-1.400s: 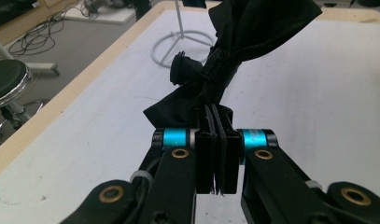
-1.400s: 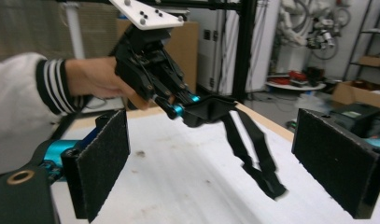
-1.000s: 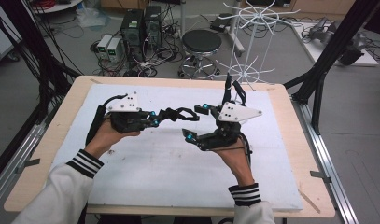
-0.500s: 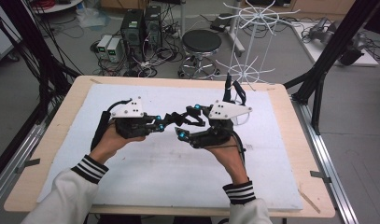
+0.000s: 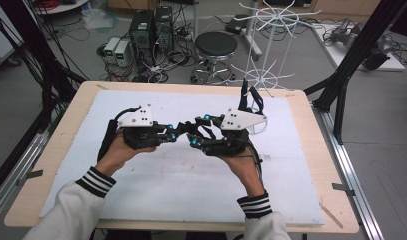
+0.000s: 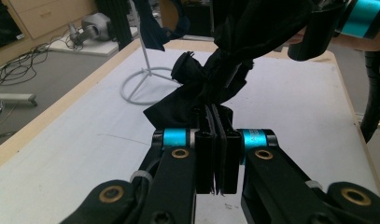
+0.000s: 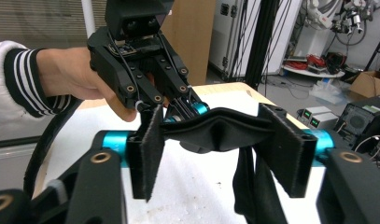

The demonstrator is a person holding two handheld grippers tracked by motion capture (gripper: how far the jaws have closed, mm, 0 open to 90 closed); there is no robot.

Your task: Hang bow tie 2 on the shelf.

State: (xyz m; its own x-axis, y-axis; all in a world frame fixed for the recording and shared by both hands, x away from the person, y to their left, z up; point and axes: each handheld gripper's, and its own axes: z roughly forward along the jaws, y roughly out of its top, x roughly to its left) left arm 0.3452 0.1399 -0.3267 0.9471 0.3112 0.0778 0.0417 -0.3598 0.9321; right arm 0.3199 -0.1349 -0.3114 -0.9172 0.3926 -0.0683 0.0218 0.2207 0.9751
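Over the last second the two hands have drawn together above the middle of the worktop [image 5: 301, 200], a little toward its far edge, and the black cloth [image 6: 211, 88] now hangs bunched between them, clear of the white surface. The left hand-held gripper [image 5: 183, 131] is clenched on the cloth: in the left gripper view its pads press flat together on a fold of the fabric. The right hand-held gripper [image 7: 220, 154] has just been closing; its jaws stand about half apart with a band of the cloth stretched across between them, and from the right gripper view I cannot tell whether the pads [image 7: 152, 149] already bite or merely rest against it. This looks like a handover or a regrip, with the right hand taking a second hold so the cloth can be spread or folded. The white wire stand [image 5: 263, 82] sits at the worktop's far edge, well apart from both.
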